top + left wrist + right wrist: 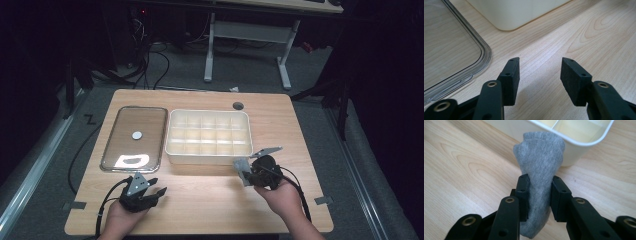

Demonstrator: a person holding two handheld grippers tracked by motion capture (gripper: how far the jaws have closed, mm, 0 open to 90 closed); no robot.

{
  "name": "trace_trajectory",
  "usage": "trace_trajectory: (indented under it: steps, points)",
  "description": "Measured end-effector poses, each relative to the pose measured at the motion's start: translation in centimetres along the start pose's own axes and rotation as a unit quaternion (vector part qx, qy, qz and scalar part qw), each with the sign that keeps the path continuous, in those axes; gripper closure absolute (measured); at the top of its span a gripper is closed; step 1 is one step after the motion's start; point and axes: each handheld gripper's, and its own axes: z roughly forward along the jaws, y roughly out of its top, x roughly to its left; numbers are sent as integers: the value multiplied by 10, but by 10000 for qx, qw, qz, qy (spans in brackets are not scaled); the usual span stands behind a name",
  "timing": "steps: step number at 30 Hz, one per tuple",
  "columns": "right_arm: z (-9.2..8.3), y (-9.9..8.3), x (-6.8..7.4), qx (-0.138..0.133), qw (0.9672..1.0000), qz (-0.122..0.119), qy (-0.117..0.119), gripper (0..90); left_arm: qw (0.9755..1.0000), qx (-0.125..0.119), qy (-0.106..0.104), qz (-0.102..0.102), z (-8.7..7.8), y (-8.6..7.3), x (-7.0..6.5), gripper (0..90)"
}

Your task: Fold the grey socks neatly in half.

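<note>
Sock [242,169], grey, hung from the right gripper [250,172] just before the white divided box [208,133] in the high view. Left gripper [539,75] view: jaws parted, empty, above the table [574,37]. Right gripper view: pads pinched the sock's middle.

We cannot see the lower end of the grey sock [539,170], cut off by the frame's bottom edge; the right tongs [539,195] cover its pinched sides.
</note>
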Motion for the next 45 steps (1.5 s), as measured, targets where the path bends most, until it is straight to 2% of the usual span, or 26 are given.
trace_trajectory:
  steps: [7, 16, 27, 34, 38, 42, 45]
  points:
    - [-7, 20, -9, 119, 9999, 44, 26, 719, 10000, -30, -8, 23, 0, 0, 0, 498]
    - [-16, 43, -19, 96, 9998, 118, 133, 731, 10000, -42, -24, 28, -1, 0, 1, 498]
    - [-19, 63, -22, 123, 9999, 63, 19, 744, 10000, -39, -45, 31, -1, 0, 0, 498]
    - [-8, 82, -31, 300, 9994, 149, -36, 744, 10000, -27, -35, 39, -1, 0, 1, 498]
    - [3, 90, -36, 508, 9985, 190, -55, 744, 10000, -9, -33, 59, 0, 0, 1, 498]
    - [15, 94, -39, 771, 9964, 339, -115, 743, 10000, 6, -39, 66, 0, 0, 1, 498]
    - [23, 97, -41, 935, 9949, 352, -130, 743, 10000, 5, -43, 79, 0, 0, 1, 498]
